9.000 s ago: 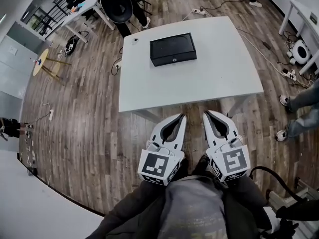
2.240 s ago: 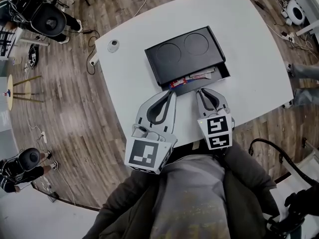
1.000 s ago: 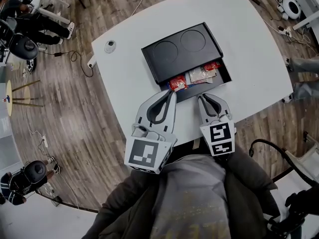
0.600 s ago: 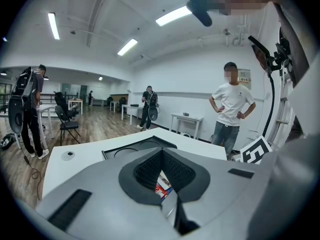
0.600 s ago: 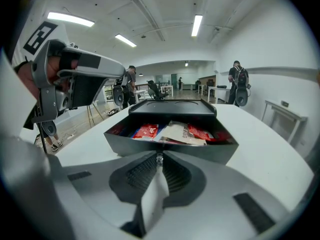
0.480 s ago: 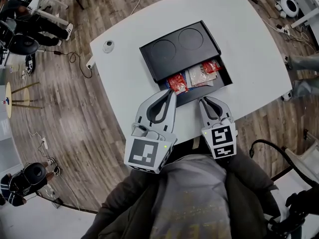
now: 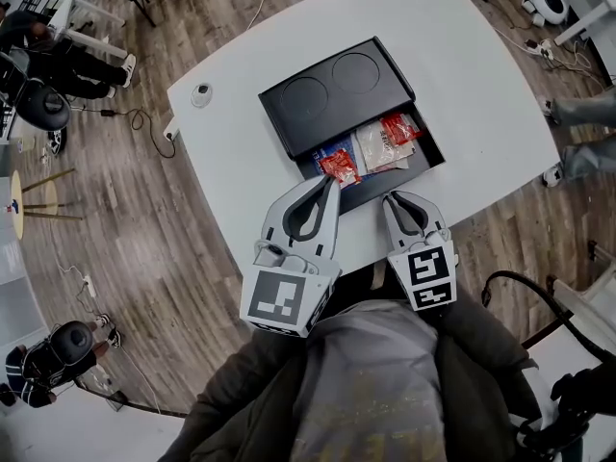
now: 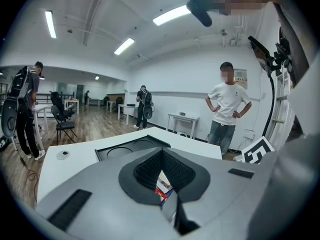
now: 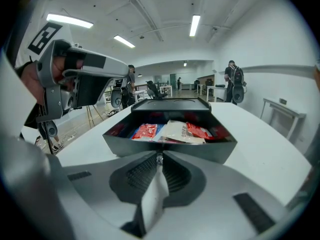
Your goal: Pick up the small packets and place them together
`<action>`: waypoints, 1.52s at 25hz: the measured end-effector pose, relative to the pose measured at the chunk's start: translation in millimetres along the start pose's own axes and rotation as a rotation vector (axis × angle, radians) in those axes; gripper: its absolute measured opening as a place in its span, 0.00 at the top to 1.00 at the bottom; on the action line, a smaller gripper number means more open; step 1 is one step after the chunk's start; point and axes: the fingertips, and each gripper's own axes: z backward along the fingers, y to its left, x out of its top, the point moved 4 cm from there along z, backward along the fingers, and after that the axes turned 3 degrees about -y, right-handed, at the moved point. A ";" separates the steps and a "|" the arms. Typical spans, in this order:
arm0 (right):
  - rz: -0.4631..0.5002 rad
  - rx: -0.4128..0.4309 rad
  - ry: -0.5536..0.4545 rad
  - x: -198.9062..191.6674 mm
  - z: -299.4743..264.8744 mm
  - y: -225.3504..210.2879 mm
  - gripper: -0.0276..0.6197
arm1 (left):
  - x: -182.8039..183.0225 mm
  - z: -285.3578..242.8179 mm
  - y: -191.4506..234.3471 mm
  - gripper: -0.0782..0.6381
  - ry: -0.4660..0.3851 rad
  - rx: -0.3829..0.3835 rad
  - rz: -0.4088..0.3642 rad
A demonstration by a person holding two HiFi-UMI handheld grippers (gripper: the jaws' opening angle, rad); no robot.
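Toward the near edge of the table (image 7: 241, 162), the small packets (image 7: 371, 150) lie loose in the open drawer (image 7: 419, 171) of a black box (image 7: 327, 89), evidently exposed for picking, while the left gripper (image 7: 332, 183) and right gripper (image 7: 390, 198) hover at its near wall, both clenched on nothing.
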 end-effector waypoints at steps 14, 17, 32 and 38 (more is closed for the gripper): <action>-0.020 0.005 -0.026 -5.9 -0.9 0.9 0.90 | 1.0 3.6 -6.8 0.89 0.004 -0.008 -0.009; -0.020 0.005 -0.034 -7.1 -1.0 0.3 0.90 | 1.1 3.7 -5.8 0.89 -0.004 0.000 -0.009; -0.046 0.058 -0.028 -1.6 1.4 -2.5 0.84 | 0.6 -2.2 -1.8 0.89 -0.002 -0.010 0.005; -0.034 0.052 -0.008 -11.0 19.1 -8.9 0.83 | -9.2 -8.6 -5.3 0.89 -0.023 -0.036 0.007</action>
